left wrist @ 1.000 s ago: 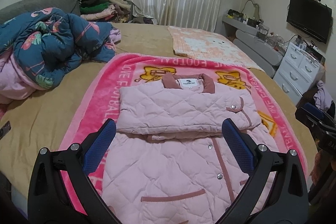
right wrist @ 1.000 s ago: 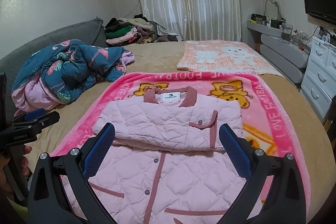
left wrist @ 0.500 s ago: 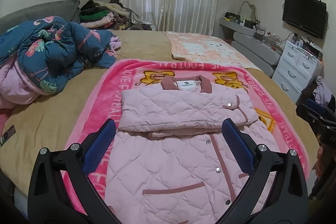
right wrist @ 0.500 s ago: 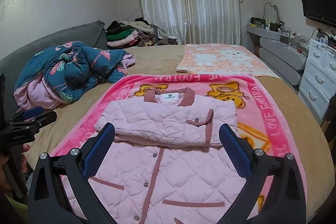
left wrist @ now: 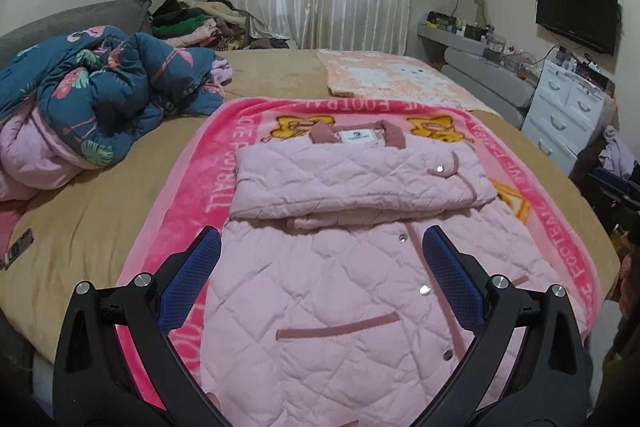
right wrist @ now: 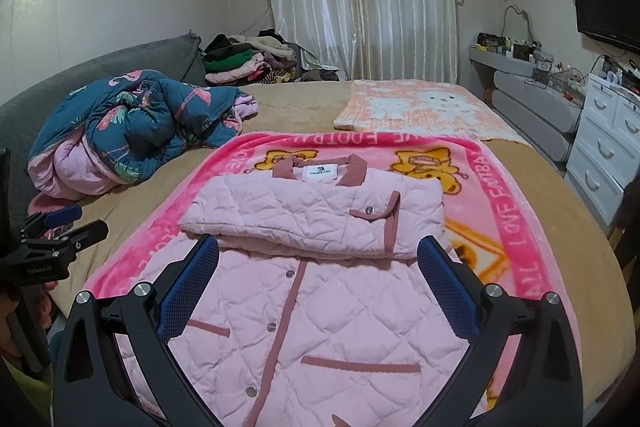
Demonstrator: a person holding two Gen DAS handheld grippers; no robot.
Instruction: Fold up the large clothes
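A pink quilted jacket (left wrist: 336, 291) (right wrist: 320, 311) lies front-up on a bright pink blanket (left wrist: 208, 195) (right wrist: 516, 227) on the bed. Its sleeves are folded across the chest in a thick band (left wrist: 352, 183) (right wrist: 312, 215) below the dark pink collar. My left gripper (left wrist: 320, 247) hovers open above the jacket's lower half, nothing between its blue pads. My right gripper (right wrist: 318, 253) is open too, held over the lower front, empty. The left gripper (right wrist: 60, 227) also shows at the left edge of the right wrist view, off the bed's side.
A crumpled blue flamingo quilt (left wrist: 96, 95) (right wrist: 136, 123) lies on the left of the tan bed (left wrist: 92, 223). A peach blanket (left wrist: 392, 79) lies at the back. Folded clothes are piled (right wrist: 248, 63) by the curtain. White drawers (left wrist: 568, 111) and a wall TV stand to the right.
Both grippers have pulled back and lowered slightly toward the jacket's hem, so more of the lower jacket shows. The jacket has not moved. Both stay open.
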